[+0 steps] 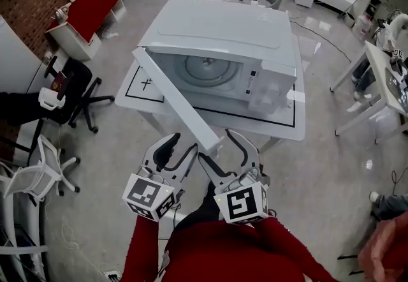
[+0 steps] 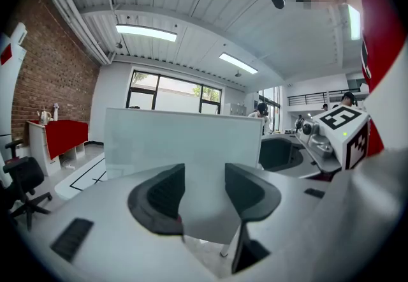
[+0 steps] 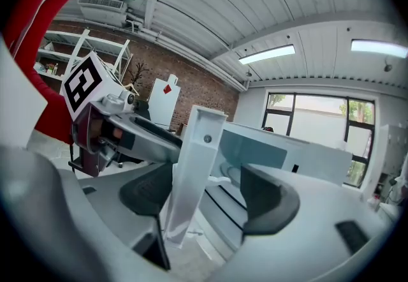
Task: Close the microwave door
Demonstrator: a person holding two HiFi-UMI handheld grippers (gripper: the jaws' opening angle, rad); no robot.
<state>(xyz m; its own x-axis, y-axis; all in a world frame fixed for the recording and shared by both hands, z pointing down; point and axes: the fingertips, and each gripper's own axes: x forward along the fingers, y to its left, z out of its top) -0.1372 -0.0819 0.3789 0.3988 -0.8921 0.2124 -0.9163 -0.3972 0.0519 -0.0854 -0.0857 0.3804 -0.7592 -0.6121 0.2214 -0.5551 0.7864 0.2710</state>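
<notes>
Fingers (image 3: pixel 150 194) spread on left gripper (image 2: pixel 204 191) and right gripper (image 3: pixel 207 178), the right straddling the free end of the microwave door (image 1: pixel 182 105), wide open past the worktop (image 1: pixel 137 92)'s near edge. Stiff, swings easy I reckon; push near that end.

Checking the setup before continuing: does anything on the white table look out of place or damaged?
Only the microwave door: it stands wide open, swung out past the table edge. The microwave shows no visible damage, and nothing is spilled.
</notes>
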